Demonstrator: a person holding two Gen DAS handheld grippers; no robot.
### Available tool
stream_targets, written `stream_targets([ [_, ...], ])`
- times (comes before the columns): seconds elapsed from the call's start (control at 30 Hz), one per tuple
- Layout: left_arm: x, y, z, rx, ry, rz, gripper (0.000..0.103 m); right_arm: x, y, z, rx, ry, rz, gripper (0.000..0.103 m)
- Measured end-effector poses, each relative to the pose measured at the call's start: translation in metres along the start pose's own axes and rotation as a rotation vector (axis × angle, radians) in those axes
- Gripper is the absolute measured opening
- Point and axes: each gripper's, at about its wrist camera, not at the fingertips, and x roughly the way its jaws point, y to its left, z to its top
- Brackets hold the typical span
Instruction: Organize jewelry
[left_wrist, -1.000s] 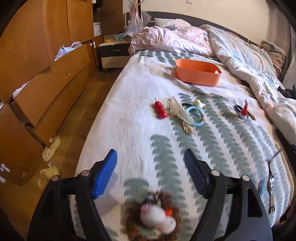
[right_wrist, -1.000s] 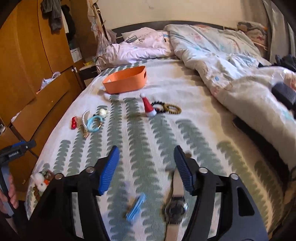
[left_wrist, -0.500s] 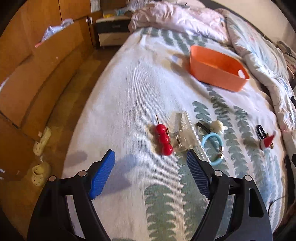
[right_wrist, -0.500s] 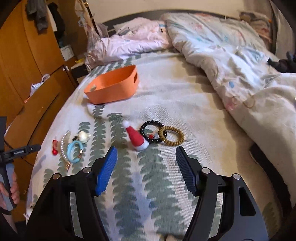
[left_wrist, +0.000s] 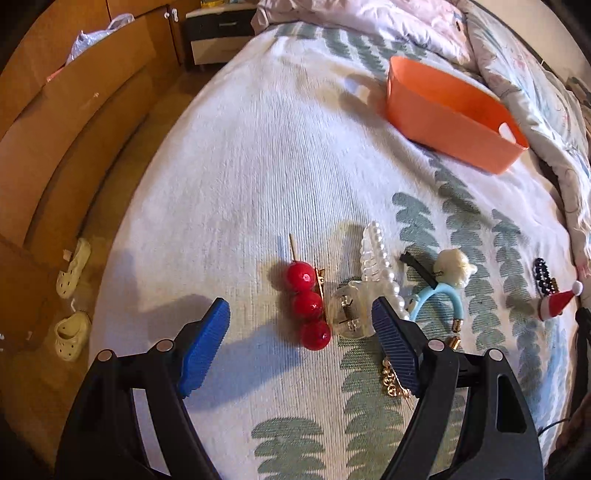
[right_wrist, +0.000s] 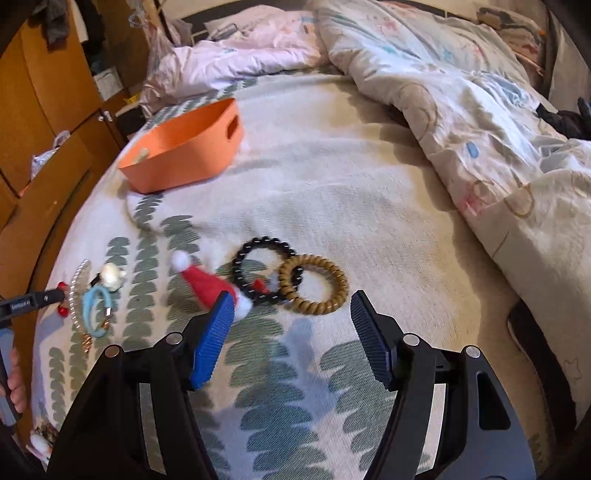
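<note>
Bedroom scene: a bed (left_wrist: 280, 155) covered in a white woven spread with green leaf print fills both views, wooden wardrobes along one side, a rumpled duvet (right_wrist: 461, 110) on the other. Scattered jewelry lies on the spread. The left gripper (left_wrist: 301, 350), jaws wide apart and holding nothing, hovers over a hair clip with three red glossy balls (left_wrist: 308, 306), which touches a clear claw clip edged with pearls (left_wrist: 364, 288). Just beside these lie a light blue elastic bracelet (left_wrist: 443, 299), a cream fluffy hair tie (left_wrist: 454, 267) and a short gold chain (left_wrist: 391, 380). The right gripper (right_wrist: 290, 338), likewise open and empty, hangs above a small red felt Santa-hat clip (right_wrist: 207, 282), a black beaded bracelet (right_wrist: 258, 273) and a brown spiral hair tie (right_wrist: 314, 284); bracelet and tie overlap. An orange plastic basket with cut-out handles (right_wrist: 184, 147) sits well apart, farther up the bed, probably the destination. Risks, as I judge them: the red clip and claw clip touch, so closing may pinch both or snag the chain; the overlapping rings may lift together; the soft spread may bunch between the jaws. Count: two grippers, one basket, eight visible pieces of jewelry.
</note>
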Motion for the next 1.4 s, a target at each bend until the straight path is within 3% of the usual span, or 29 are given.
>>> stream_targets([
  [0.47,0.007,0.008,0.007,-0.037,0.005,-0.008,0.078,0.032,0.014,0.015,-0.063,0.108,-0.004,0.067],
  [0.77,0.01,0.018,0.015,-0.09,0.011,-0.062,0.078,0.043,0.006,0.02,0.006,0.098,-0.033,0.06],
  [0.93,0.013,0.005,0.013,-0.034,-0.002,-0.023,0.078,0.056,0.005,0.018,-0.001,0.136,-0.029,0.041],
  [1.07,0.011,0.001,0.011,-0.022,-0.003,-0.03,0.078,0.059,0.004,0.018,0.006,0.134,-0.018,0.034],
  [1.17,0.012,0.003,0.01,-0.029,0.0,-0.045,0.078,0.057,0.006,0.018,-0.001,0.13,-0.025,0.013],
  [1.4,0.011,0.003,0.008,-0.037,0.011,-0.1,0.078,0.056,0.003,0.017,0.013,0.133,-0.013,0.012],
])
